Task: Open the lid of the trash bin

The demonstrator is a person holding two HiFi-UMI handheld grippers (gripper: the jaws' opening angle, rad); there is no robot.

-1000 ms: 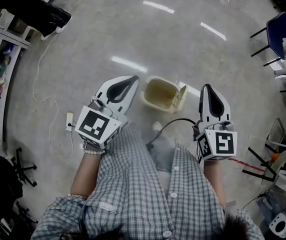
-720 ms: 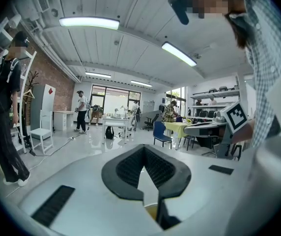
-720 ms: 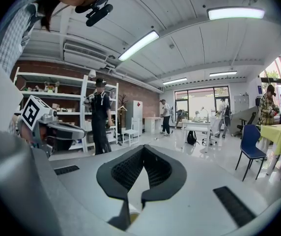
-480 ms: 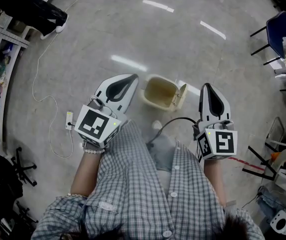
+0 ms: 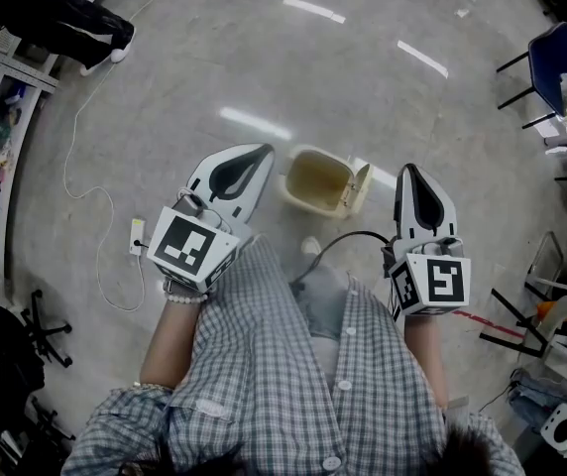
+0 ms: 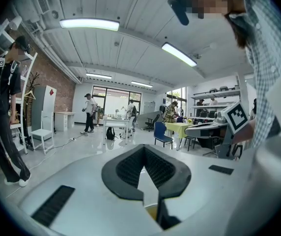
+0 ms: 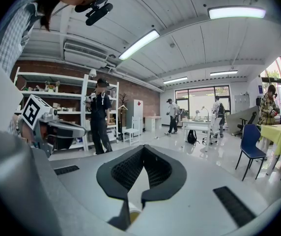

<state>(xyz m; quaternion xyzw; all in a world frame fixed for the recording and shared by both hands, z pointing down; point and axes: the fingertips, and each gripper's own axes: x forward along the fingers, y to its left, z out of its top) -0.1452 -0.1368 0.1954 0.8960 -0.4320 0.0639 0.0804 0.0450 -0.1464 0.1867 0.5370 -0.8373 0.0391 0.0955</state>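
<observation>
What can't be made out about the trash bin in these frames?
Contents: head view, trash bin too small and dim inside.
Hinge: head view, raised lid too small.
Left gripper view: left tongs cover all but a yellowish sliver.
Right gripper view: right tongs do the same.

We notice only the bystander (image 5: pixel 57 13) at the far left moving: the dark legs have drawn back toward the left edge, the white shoe (image 5: pixel 92 65) stepping left and nearer.
</observation>
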